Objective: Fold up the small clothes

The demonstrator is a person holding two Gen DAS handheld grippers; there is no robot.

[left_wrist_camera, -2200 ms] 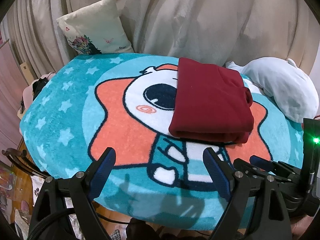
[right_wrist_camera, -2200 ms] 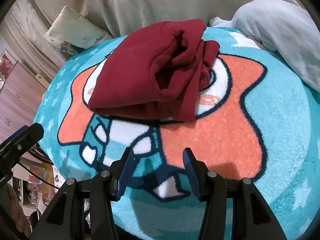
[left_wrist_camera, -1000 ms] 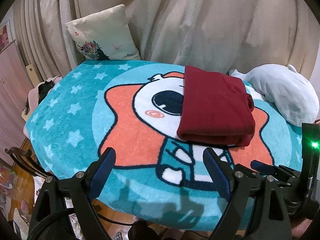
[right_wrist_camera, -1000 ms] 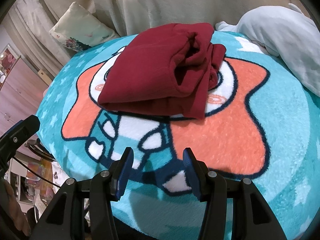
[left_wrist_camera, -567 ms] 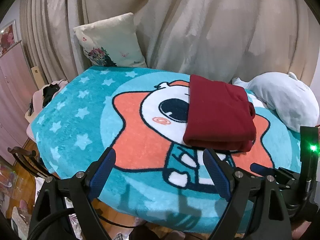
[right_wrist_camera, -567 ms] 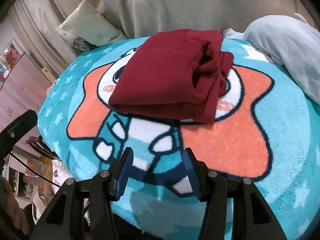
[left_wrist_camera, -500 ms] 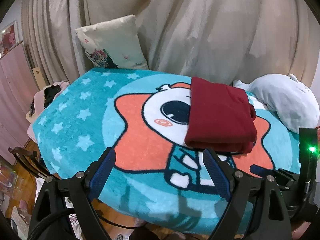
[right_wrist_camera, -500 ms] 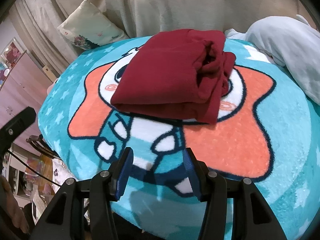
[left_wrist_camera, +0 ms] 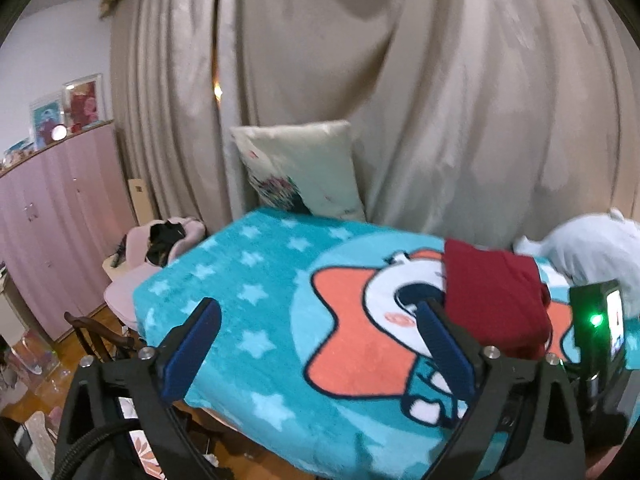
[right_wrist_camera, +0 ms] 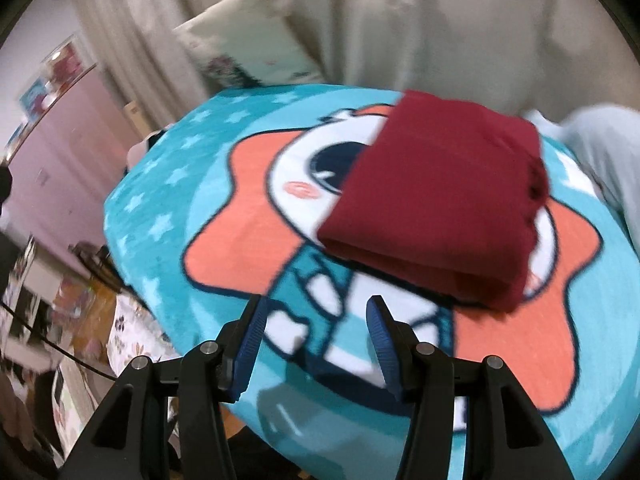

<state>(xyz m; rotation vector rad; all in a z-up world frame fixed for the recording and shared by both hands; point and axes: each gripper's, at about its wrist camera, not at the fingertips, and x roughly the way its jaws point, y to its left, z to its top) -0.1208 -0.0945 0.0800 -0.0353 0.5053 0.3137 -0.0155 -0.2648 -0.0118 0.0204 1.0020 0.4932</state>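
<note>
Beige pleated curtain (left_wrist_camera: 420, 92) fills the far side. In front of it, a teal plush blanket with white stars and an orange star-shaped cartoon figure (left_wrist_camera: 256, 320) covers the work surface. Pink wardrobe (left_wrist_camera: 52, 216) far left, pale blue-white plush lump (left_wrist_camera: 592, 248) far right, cream cushion with floral print (left_wrist_camera: 304, 168) leaning on the curtain.

Dark red folded garment (right_wrist_camera: 440, 200) lies on the blanket's far-right part, over the cartoon's face. It looks folded into a compact rectangle, long axis running near-to-far and slightly right, bunched layers at its right edge.

Left gripper (left_wrist_camera: 316, 344): jaws have just been opening, now spread wide, nothing between them; garment sits ahead and right, past the right finger. Right gripper (right_wrist_camera: 316, 340): jaws apart, empty, above the near blanket edge; garment ahead and right, apart from it.

Judgement: right gripper is nearer. Nothing blocks either path. Fold looks done.
</note>
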